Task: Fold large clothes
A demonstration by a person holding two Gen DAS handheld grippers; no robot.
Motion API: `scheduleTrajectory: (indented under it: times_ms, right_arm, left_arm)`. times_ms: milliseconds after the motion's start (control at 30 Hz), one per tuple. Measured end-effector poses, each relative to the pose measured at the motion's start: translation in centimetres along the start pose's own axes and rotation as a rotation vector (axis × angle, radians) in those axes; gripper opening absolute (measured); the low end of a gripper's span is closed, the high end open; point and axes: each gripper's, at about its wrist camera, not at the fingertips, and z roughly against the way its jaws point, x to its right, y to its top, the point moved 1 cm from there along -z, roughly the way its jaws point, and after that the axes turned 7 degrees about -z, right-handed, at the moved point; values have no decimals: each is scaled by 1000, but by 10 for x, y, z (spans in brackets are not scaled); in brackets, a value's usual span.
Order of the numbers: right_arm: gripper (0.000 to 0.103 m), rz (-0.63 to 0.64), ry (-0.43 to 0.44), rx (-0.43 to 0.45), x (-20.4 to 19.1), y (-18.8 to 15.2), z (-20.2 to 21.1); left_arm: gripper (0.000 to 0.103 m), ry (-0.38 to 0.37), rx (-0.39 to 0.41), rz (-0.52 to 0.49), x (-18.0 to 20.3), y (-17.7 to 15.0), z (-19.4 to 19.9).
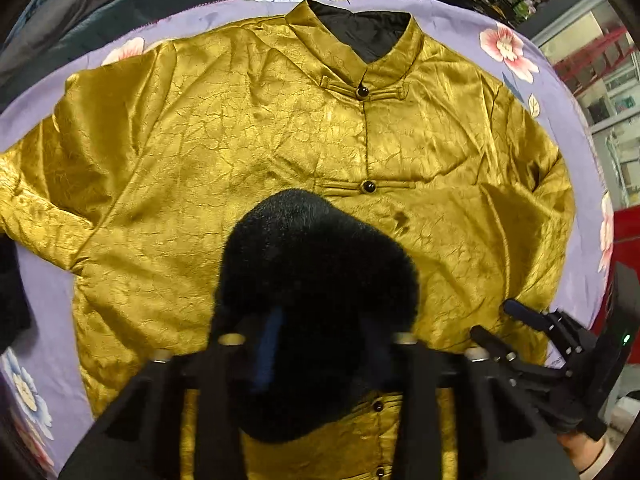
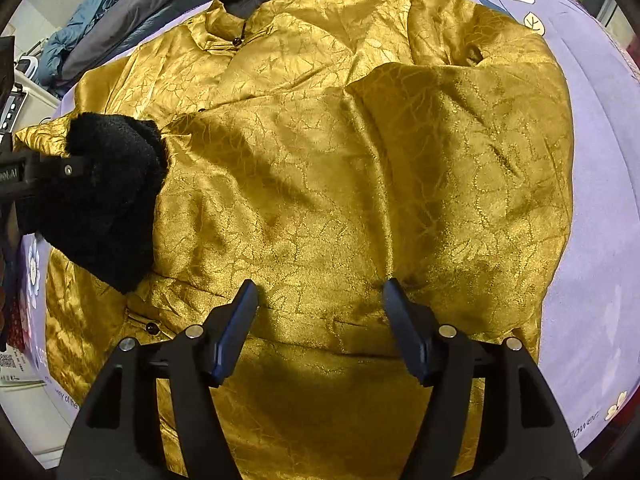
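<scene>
A gold satin jacket (image 1: 248, 140) with a stand collar and dark knot buttons lies front up on a lilac flowered sheet (image 1: 44, 296). Its right sleeve (image 2: 360, 168) is folded across the chest and ends in a black furry cuff (image 1: 316, 280). My left gripper (image 1: 316, 344) is shut on that cuff and holds it over the button line. The cuff also shows in the right wrist view (image 2: 108, 200). My right gripper (image 2: 320, 296) is open just above the folded sleeve, near the jacket's lower right part, and it shows in the left wrist view (image 1: 500, 328).
Grey and blue garments (image 2: 100, 32) are piled beyond the sheet's far edge. A white appliance (image 2: 24, 92) stands at the left. Shelving and a red object (image 1: 624, 240) stand to the right of the table.
</scene>
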Motion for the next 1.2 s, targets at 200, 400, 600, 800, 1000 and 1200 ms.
scheduleTrajectory:
  times_ms: [200,400,600,800,1000,1200]
  right_arm:
    - [65,-22,12,6,0,0,5]
    - [65,-59,67,135,7,4,46]
    - [65,-231,-21,328,49,48,94]
    - [65,-484,-45,214,111,100,71]
    - [18,-531,-25,119,142,105,38]
    - [14,-575,66,216,166,98,60]
  left_arm:
    - [46,-30,71,58,-14,-11,29]
    - [88,-48,135,222,-45,-17,45]
    - [89,-82,120,205,-34,9,44]
    - [55,48,-64,80,-19,17,-6]
    - [12,40,-47,28,-19,3,-14]
    - [11,103,183,-33,-16,32,34]
